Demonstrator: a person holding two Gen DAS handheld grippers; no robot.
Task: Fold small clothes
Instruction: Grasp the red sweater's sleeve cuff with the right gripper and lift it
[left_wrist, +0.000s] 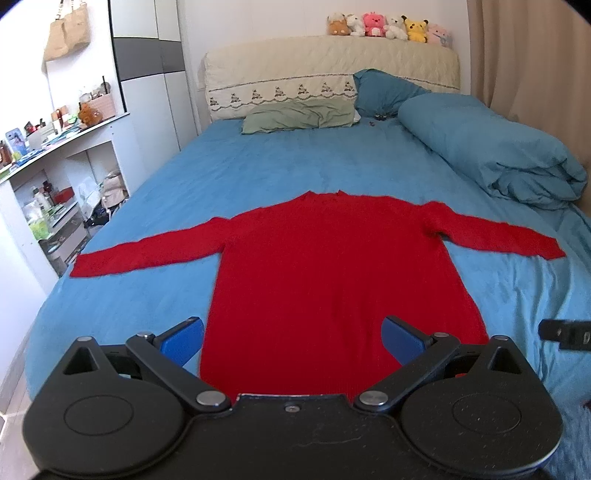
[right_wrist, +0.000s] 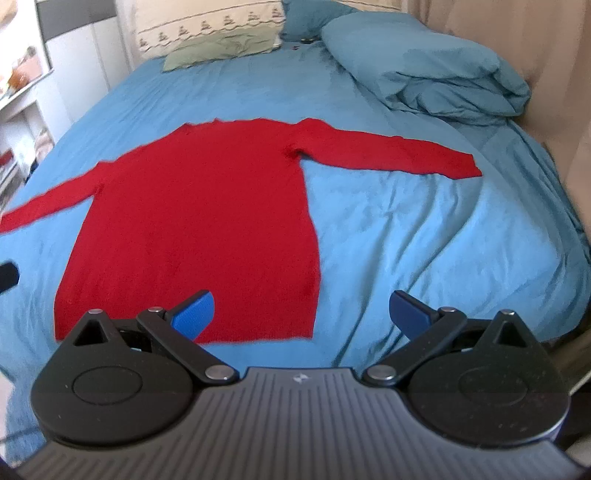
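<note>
A red long-sleeved sweater (left_wrist: 325, 266) lies flat on the blue bed sheet (left_wrist: 207, 173), both sleeves spread out sideways, neck toward the headboard. It also shows in the right wrist view (right_wrist: 199, 206). My left gripper (left_wrist: 291, 336) is open and empty, held over the sweater's hem. My right gripper (right_wrist: 301, 314) is open and empty, held above the hem's right corner. The tip of the right gripper (left_wrist: 561, 334) shows at the right edge of the left wrist view.
A rolled blue duvet (left_wrist: 491, 147) lies along the bed's right side, next to a curtain. A green pillow (left_wrist: 299, 116) and a blue pillow (left_wrist: 384, 90) lie by the headboard, which carries several plush toys (left_wrist: 388, 26). Cluttered white shelves (left_wrist: 55, 184) stand left of the bed.
</note>
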